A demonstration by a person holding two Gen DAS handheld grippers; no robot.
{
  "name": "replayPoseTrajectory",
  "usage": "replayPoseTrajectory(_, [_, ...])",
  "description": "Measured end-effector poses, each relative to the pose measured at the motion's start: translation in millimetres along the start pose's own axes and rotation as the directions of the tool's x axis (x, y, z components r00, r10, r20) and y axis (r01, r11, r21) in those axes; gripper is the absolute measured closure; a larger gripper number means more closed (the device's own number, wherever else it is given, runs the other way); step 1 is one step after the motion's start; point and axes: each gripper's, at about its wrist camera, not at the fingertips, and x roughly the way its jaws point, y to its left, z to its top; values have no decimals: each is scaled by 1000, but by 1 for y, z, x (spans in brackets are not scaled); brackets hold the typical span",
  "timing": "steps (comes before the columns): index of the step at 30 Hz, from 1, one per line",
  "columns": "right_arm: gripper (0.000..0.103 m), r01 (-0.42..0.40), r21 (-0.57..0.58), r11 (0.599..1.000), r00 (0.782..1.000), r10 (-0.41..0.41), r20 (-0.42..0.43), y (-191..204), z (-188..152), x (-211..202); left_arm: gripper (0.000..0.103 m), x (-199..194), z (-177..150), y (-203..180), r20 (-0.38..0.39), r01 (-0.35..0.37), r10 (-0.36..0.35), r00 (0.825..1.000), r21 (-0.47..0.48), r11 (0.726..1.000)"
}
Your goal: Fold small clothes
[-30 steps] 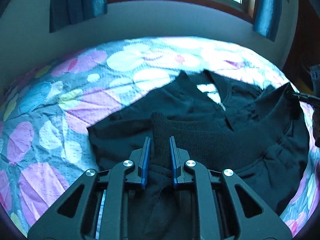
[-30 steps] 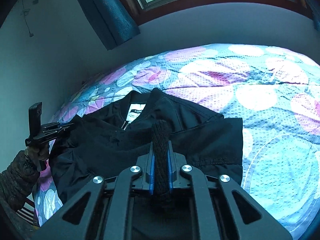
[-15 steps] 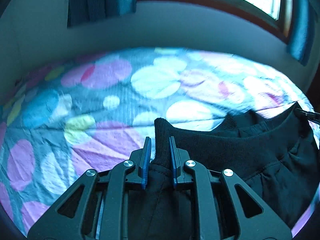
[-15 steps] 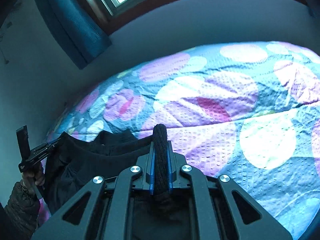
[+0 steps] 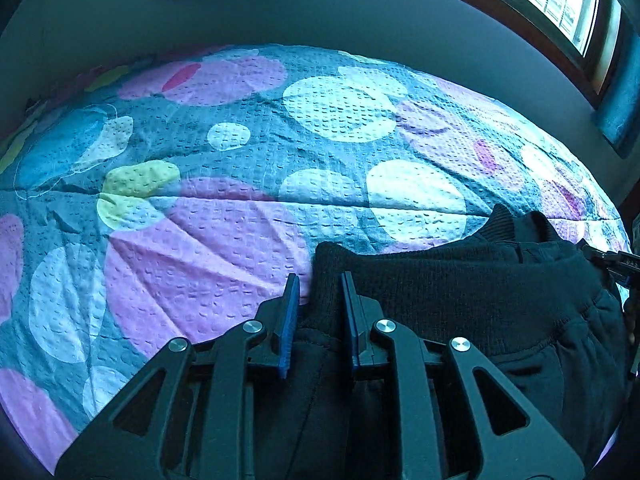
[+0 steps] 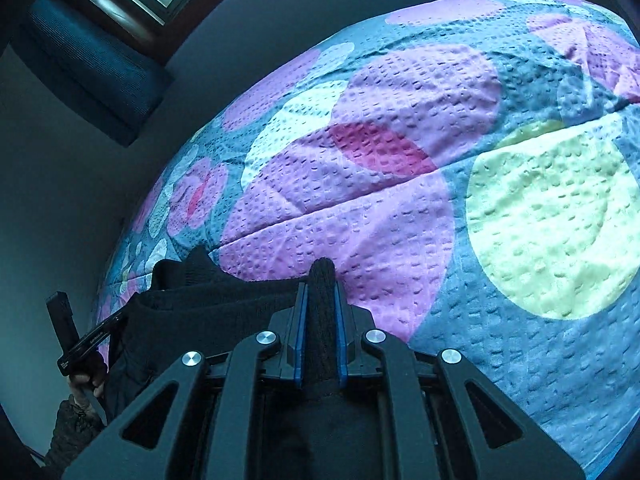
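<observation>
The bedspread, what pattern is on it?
Big pastel circles on the blue bedspread, clearest in the left wrist view.

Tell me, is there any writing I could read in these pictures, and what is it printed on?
"BAS": white letters, cut off at the frame edge, on the right hand-held gripper seen from the left wrist view.
A white printed word on the side of the left hand-held gripper, seen from the right wrist view: too small and blurred to read.
No writing shows on the black jacket or the bedspread.

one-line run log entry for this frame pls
left hand-held gripper: shut on ribbed hem | right hand-held gripper: shut on ribbed hem | black jacket: over bedspread
</observation>
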Motion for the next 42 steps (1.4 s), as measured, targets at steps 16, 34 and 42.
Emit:
replayPoseTrajectory(16, [66,126,149,981,985,-141,99,-18,-7,-56,41,-64,-31,56,40,102,-94,995,-262,960])
replayPoseTrajectory(34, [42,-145,-37,989,982,149,113,122,-107,-88,25,-150,-152,71,82,104,-79,993,-362,926])
replayPoseTrajectory(42, [41,-143,-86,986,990,144,9,172,-82,-12,25,-151,-176,71,84,147,-124,989,-401,904])
